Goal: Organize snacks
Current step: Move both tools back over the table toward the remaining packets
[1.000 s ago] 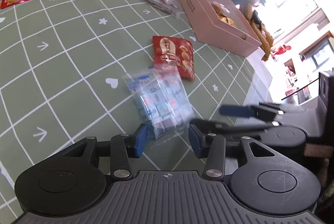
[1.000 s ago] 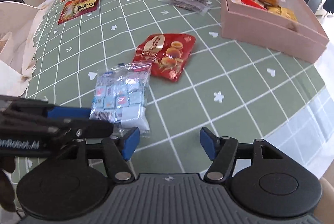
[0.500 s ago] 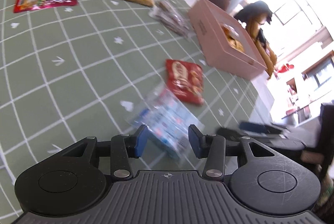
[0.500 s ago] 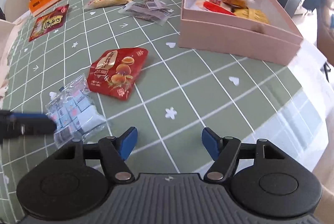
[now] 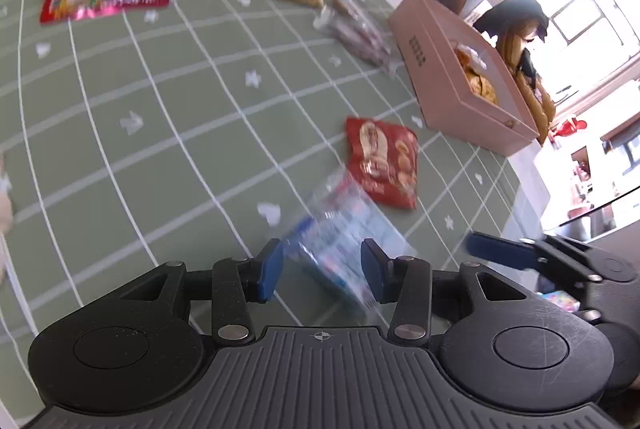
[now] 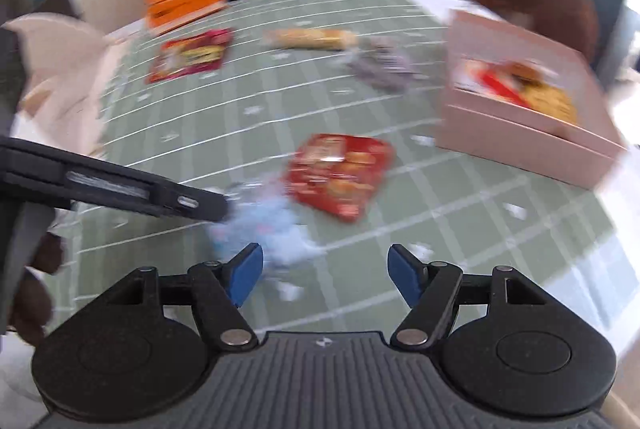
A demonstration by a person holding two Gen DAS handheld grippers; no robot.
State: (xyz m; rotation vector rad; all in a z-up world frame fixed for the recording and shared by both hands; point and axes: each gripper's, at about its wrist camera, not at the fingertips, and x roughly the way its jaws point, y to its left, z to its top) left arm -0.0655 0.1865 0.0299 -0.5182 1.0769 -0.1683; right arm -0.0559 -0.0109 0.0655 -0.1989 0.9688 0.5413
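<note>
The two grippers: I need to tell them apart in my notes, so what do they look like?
They look alike. The left gripper and right gripper each have a ribbed black body, two round black discs, silver pivot screws and blue fingertip pads. White lettering runs along the left one's side in the right wrist view.

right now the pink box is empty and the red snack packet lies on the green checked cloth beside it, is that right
Not quite: the pink cardboard box is not empty. The right wrist view shows yellow and red snacks already inside it. The rest stands: the red snack packet lies on the green checked cloth beside it.
</note>
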